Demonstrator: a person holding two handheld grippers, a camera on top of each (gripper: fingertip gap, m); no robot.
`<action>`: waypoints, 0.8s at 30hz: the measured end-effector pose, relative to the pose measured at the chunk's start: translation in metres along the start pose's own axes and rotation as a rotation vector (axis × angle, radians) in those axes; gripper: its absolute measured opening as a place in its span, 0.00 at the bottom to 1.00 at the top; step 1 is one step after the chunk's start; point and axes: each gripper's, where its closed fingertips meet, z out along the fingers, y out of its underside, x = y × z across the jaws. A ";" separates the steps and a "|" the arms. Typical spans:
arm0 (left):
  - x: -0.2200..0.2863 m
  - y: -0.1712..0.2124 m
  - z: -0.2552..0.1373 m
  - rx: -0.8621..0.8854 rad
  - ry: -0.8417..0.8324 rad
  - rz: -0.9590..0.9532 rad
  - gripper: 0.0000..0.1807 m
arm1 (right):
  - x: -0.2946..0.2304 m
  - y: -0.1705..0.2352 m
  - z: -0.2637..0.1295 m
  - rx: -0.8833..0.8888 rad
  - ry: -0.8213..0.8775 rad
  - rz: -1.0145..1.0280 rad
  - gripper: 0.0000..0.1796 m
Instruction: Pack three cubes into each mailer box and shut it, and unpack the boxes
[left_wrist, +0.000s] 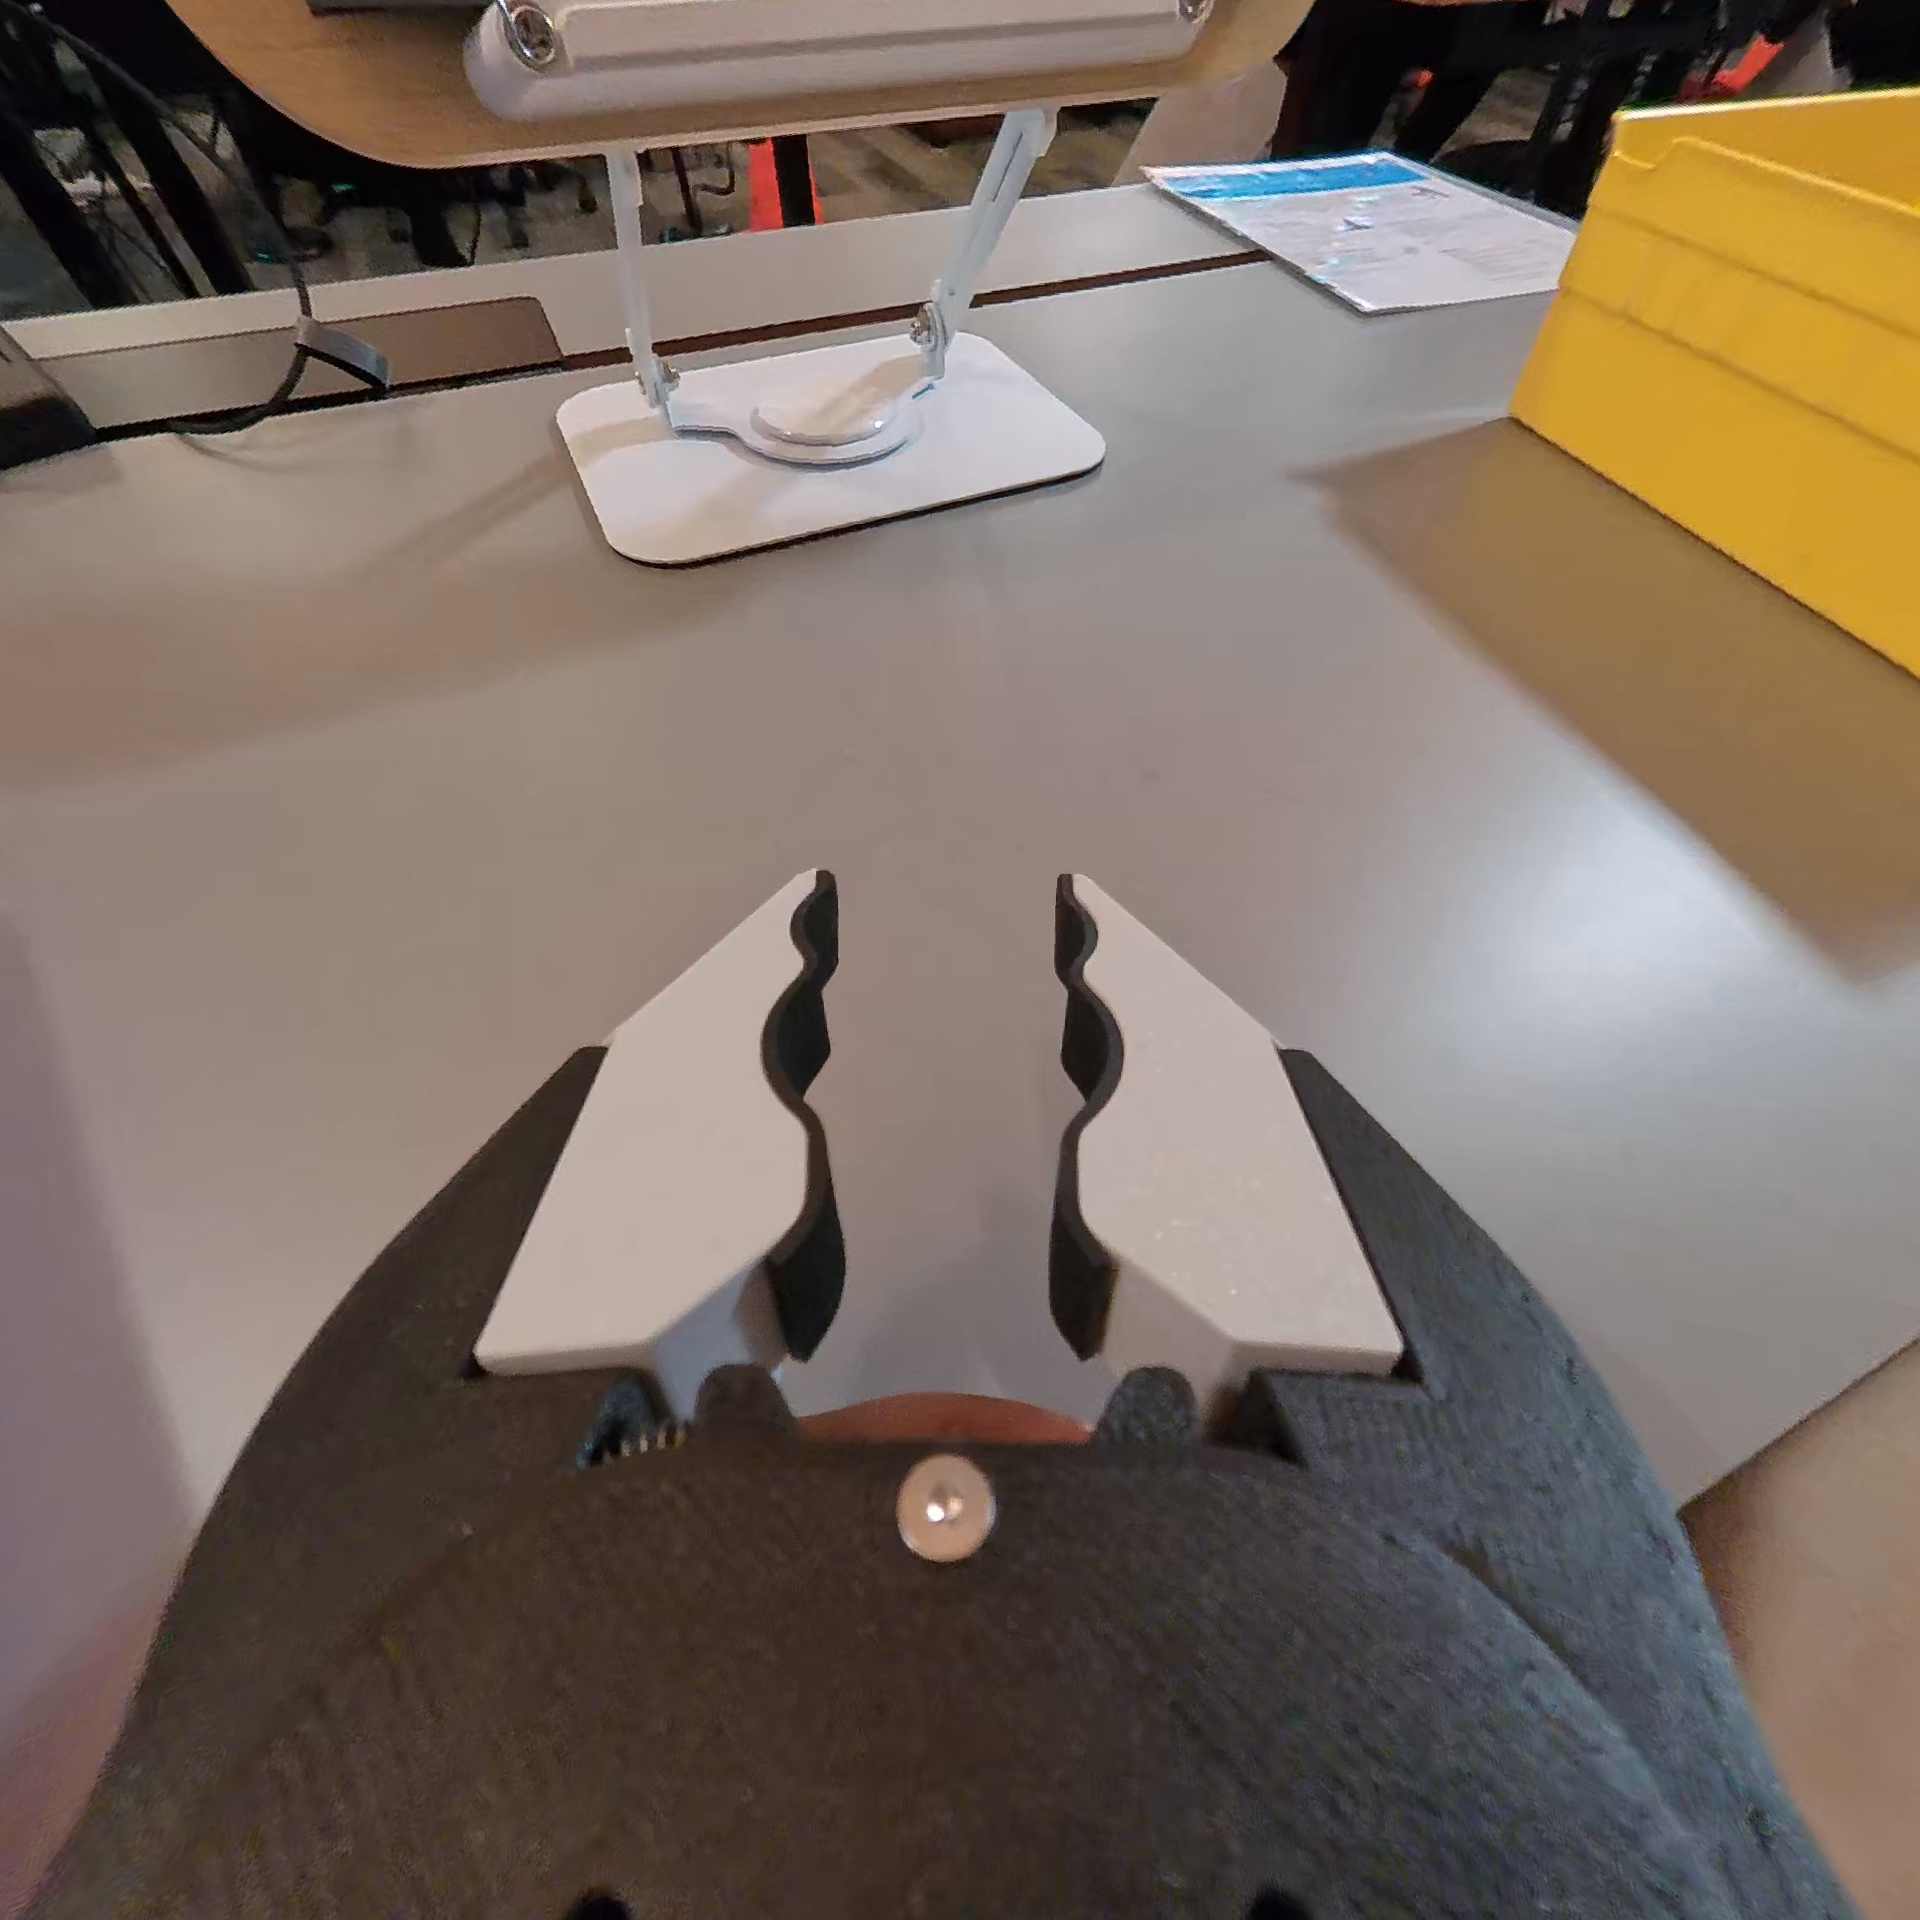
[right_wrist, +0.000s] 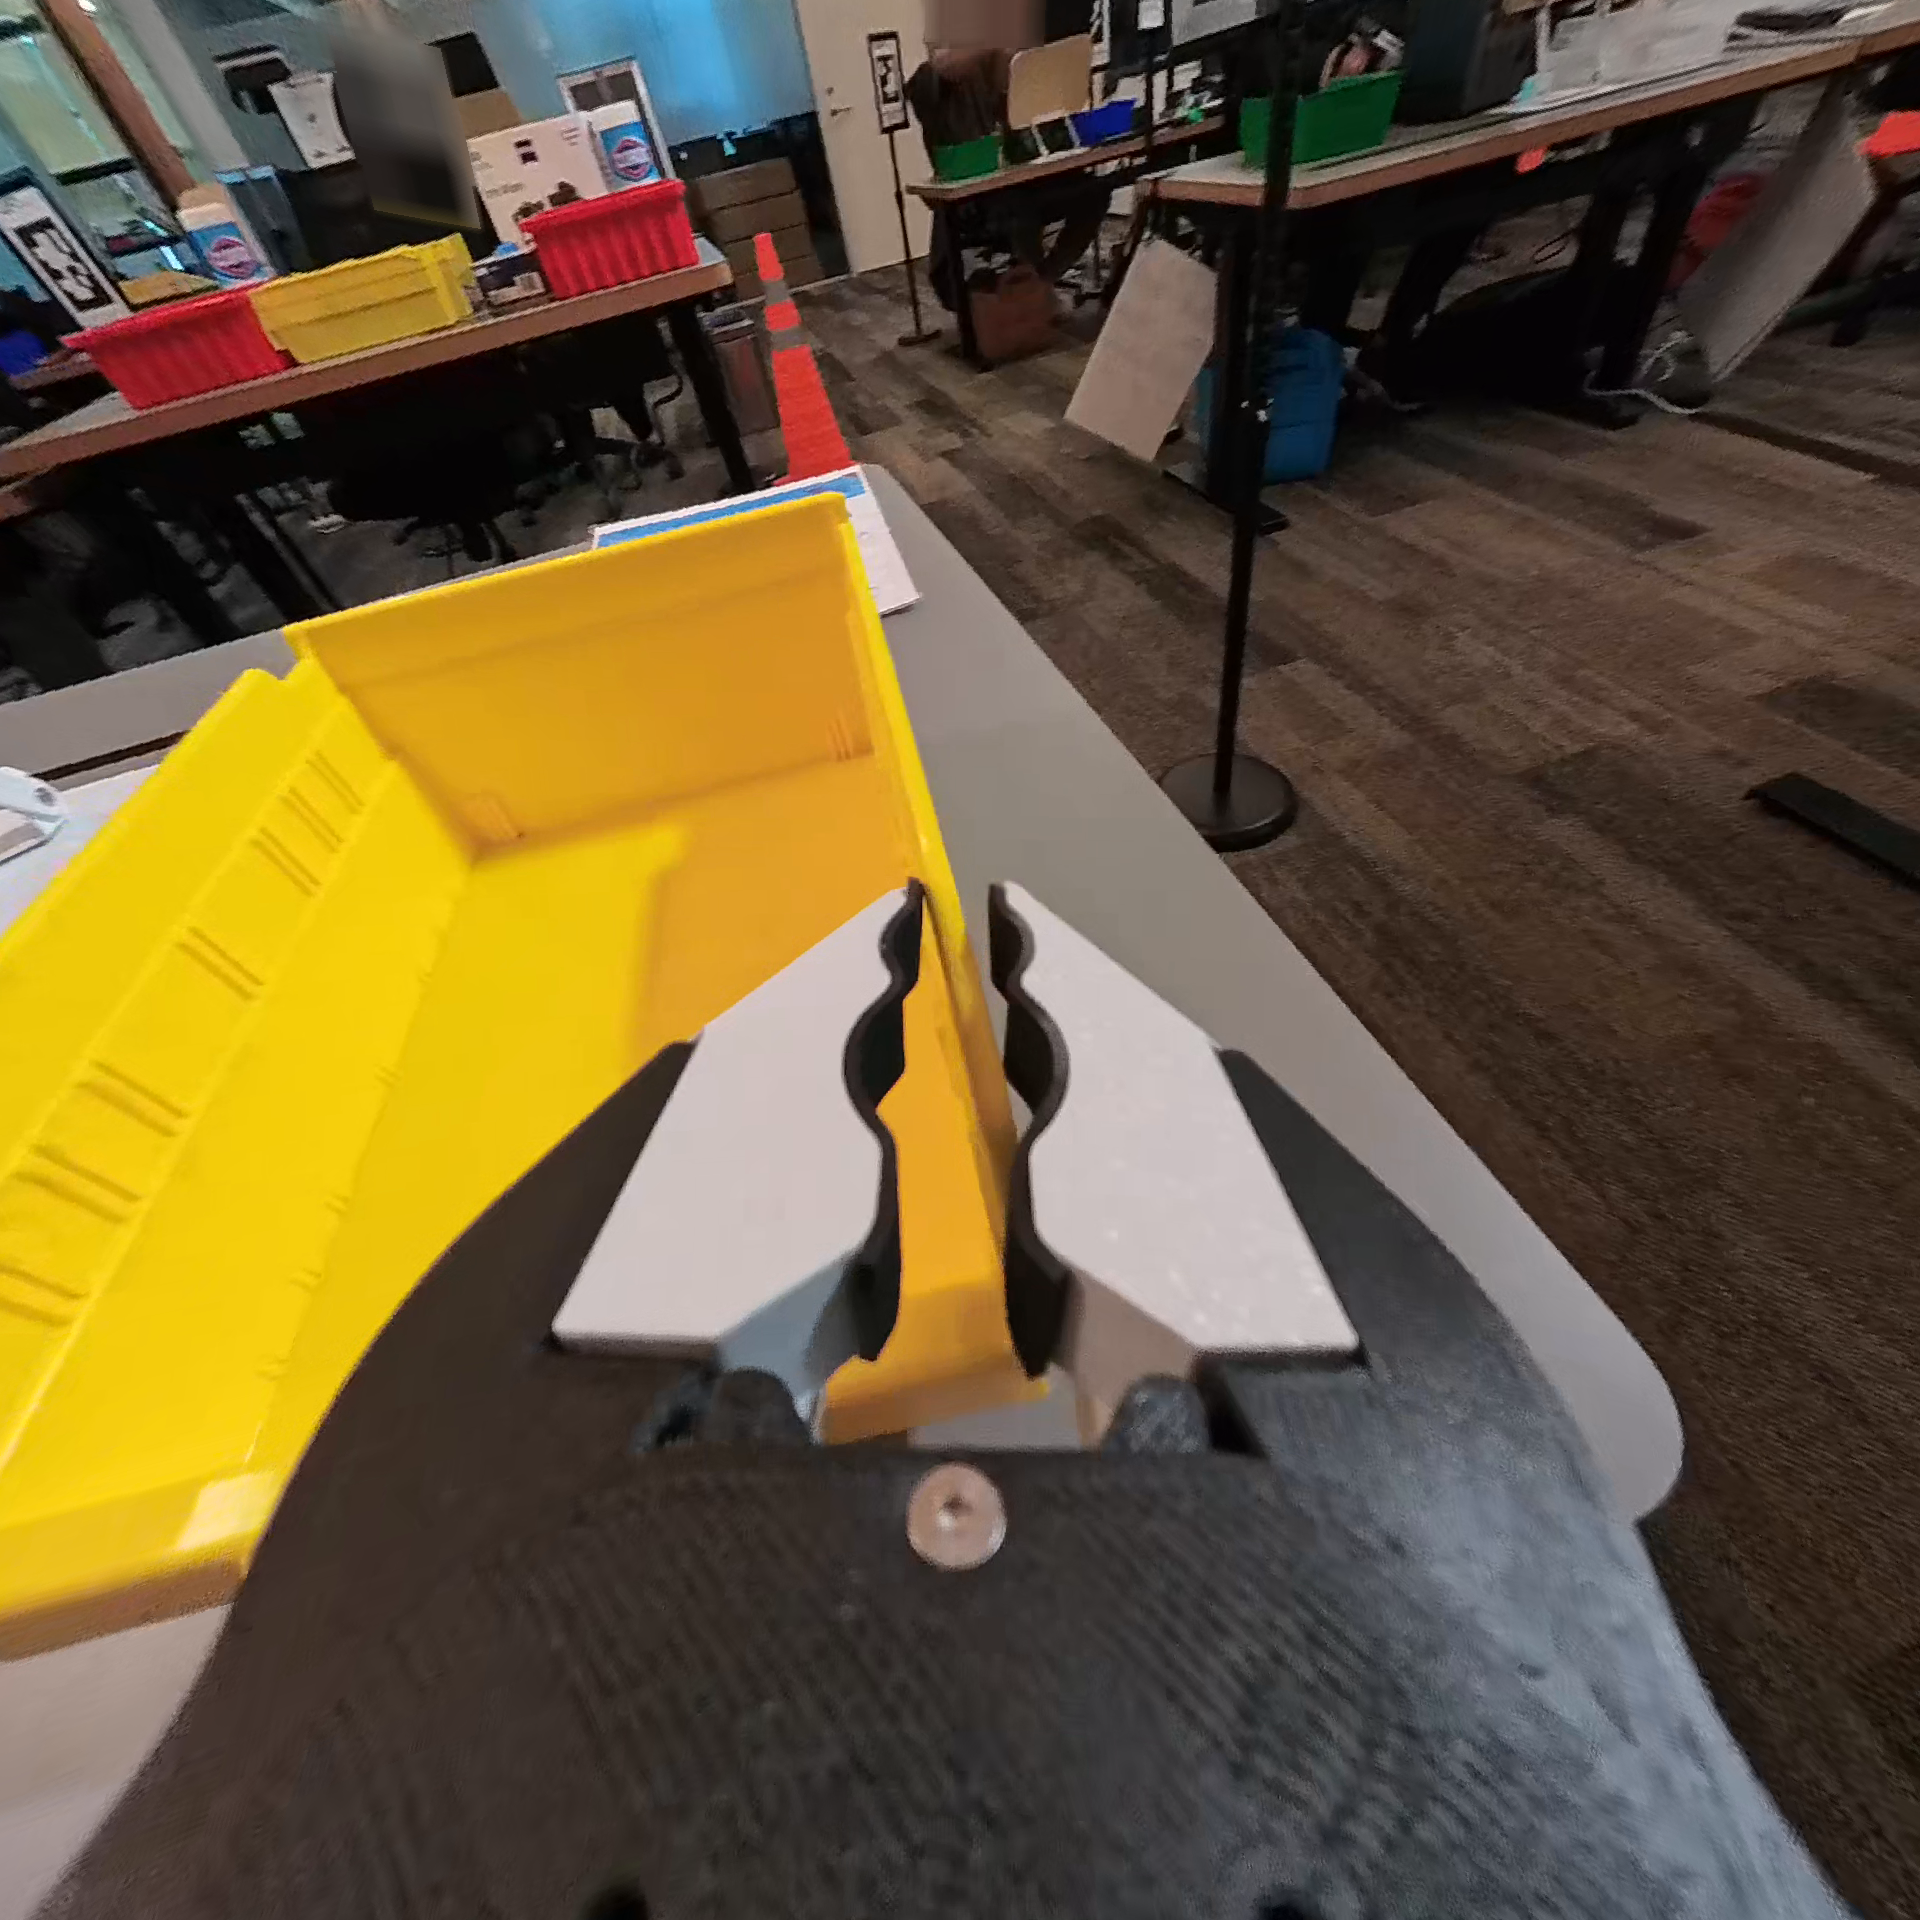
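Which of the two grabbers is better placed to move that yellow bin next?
Right, I'd say. The right gripper already has its jaws on either side of the yellow bin's side wall. The left gripper is open over bare table, with the bin off to its side.

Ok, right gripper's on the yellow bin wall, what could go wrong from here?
1. The right gripper pinches only the thin side wall of the empty yellow plastic bin; it could twist or slip out.
2. The bin sits near the grey table's edge; a push could tip it off.
3. The left gripper is open, giving no support.
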 end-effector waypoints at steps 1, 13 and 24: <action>-0.001 0.000 0.002 -0.003 -0.003 0.009 0.22 | 0.000 0.000 0.000 0.001 0.007 0.000 0.06; -0.017 0.000 0.002 -0.012 -0.023 -0.036 0.29 | 0.017 -0.019 -0.019 0.129 -0.056 0.279 0.14; -0.055 -0.004 -0.015 -0.049 -0.177 -0.089 0.34 | -0.009 -0.059 -0.054 0.254 -0.214 0.209 0.03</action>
